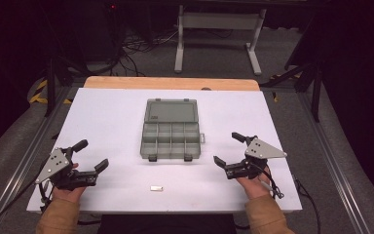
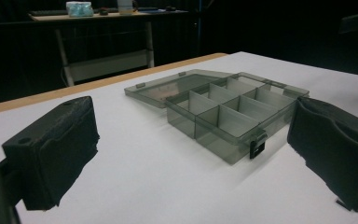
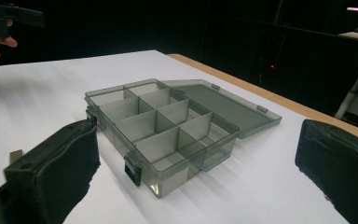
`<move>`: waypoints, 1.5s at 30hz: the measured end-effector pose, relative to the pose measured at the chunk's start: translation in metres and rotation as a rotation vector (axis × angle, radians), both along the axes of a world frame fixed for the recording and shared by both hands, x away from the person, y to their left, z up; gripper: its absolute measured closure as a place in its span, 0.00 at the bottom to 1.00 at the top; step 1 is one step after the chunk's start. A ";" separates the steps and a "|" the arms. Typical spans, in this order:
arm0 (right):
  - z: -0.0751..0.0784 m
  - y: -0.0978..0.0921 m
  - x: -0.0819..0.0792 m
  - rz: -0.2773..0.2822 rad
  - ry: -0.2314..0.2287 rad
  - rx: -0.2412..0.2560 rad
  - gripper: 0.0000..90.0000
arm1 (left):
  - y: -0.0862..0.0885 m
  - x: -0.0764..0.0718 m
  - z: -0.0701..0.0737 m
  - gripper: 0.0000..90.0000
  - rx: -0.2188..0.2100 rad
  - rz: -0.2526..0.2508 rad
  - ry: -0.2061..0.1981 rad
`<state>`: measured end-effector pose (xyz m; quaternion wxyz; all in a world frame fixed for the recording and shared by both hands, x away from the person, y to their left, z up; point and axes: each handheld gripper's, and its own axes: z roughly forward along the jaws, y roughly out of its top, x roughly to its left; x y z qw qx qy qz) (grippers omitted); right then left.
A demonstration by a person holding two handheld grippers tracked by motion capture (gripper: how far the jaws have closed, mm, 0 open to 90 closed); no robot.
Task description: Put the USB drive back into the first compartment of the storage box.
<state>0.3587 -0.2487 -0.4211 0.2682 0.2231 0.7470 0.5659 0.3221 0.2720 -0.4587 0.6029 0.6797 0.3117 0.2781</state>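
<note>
Dark room, black surrounds, cables and a grey metal frame on the floor behind. White counter (image 1: 102, 117) with a bare wooden strip along its far edge.

Smoky grey translucent plastic compartment box (image 1: 170, 141) sits mid-counter, lid folded open flat toward the far edge, two black latches on the box's near side. Dividers make two rows of compartments; they look empty in both gripper views. Small flat silvery metal piece (image 1: 156, 187) lies alone close to the near edge, just in front of the box, apart from it.

Left gripper (image 1: 92, 156): fingers spread wide, holding nothing, touching nothing. It sits near the near-left corner, well apart from the box, fingers angled toward the counter's middle. Left hand (image 1: 68, 192) grips it from below, orange-brown sleeve at the near edge. In the left gripper view the box shows between the two black fingers (image 2: 51, 149), farther off.

Right gripper (image 1: 229, 148): fingers also wide apart, empty. It is near the near-right corner, right of the box, not touching it. Right hand (image 1: 253, 185) holds it from behind, cable trailing off the near edge. In the right gripper view the box's latched side lies just beyond the fingers (image 3: 56, 172).
</note>
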 end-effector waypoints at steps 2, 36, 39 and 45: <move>0.002 0.003 0.001 0.004 0.006 -0.003 0.00 | 0.001 0.001 0.001 0.02 0.000 -0.020 0.012; 0.027 0.076 0.019 0.196 0.027 -0.064 0.04 | 0.002 -0.001 0.001 0.03 0.031 -0.016 0.030; 0.029 0.083 0.020 0.211 0.029 -0.067 0.05 | 0.002 -0.001 0.001 0.03 0.032 -0.016 0.029; 0.030 0.100 0.021 0.256 0.041 -0.088 0.07 | 0.002 -0.001 0.001 0.03 0.033 -0.019 0.030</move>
